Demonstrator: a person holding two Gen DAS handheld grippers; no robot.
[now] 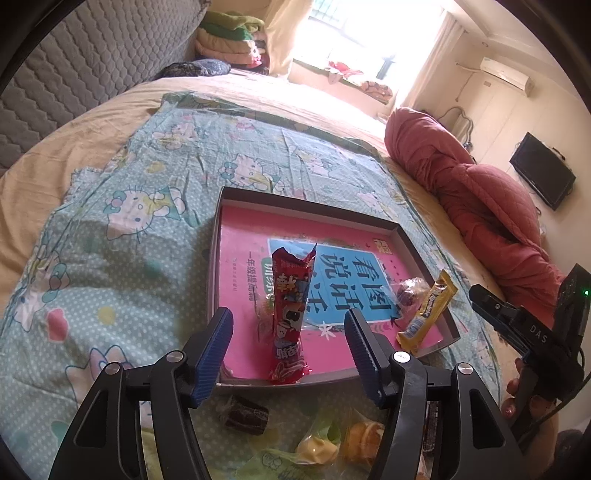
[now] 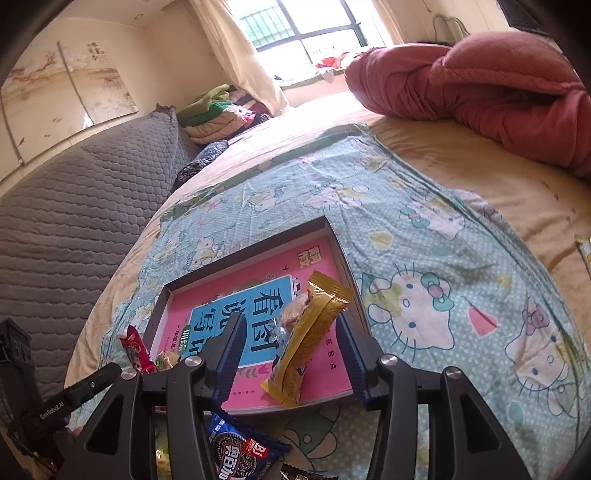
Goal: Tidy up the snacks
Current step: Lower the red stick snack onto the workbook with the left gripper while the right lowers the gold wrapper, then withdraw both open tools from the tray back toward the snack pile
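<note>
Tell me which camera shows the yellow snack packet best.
The right wrist view. There the yellow snack packet lies large and whole between the open fingers, on the pink tray. The left wrist view shows it small at the tray's right edge, leaning over the rim.

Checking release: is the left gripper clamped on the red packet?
No: the left gripper pads stand clear of the red packet.

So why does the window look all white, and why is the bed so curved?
Left wrist view: the window is blown out by daylight, with its bars barely showing. Right wrist view: the window is less glaring and its grille stays readable. Both fisheye views bend the bed and darken the corners.
</note>
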